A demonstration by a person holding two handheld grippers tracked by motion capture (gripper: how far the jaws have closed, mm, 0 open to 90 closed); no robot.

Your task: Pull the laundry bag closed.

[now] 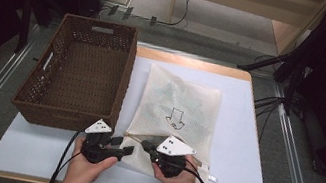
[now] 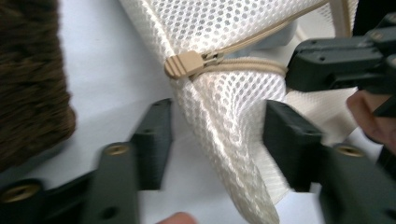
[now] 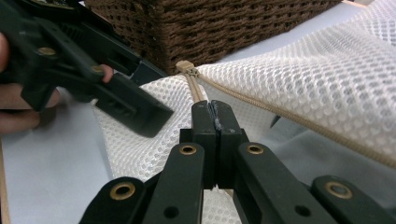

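Both hand-held grippers [image 1: 128,149] low @ mesh bag [image 1: 180,99].

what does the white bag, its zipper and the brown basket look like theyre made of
Bag: white mesh fabric, likely a synthetic knit; regular small holes and a slight sheen show close up.
Zipper: beige woven tape with fine teeth, and a ribbed beige pull tab that looks like matte plastic or rubber.
Basket: dark brown woven strands, perhaps paper cord or rattan; the weave has open gaps and a dull finish.
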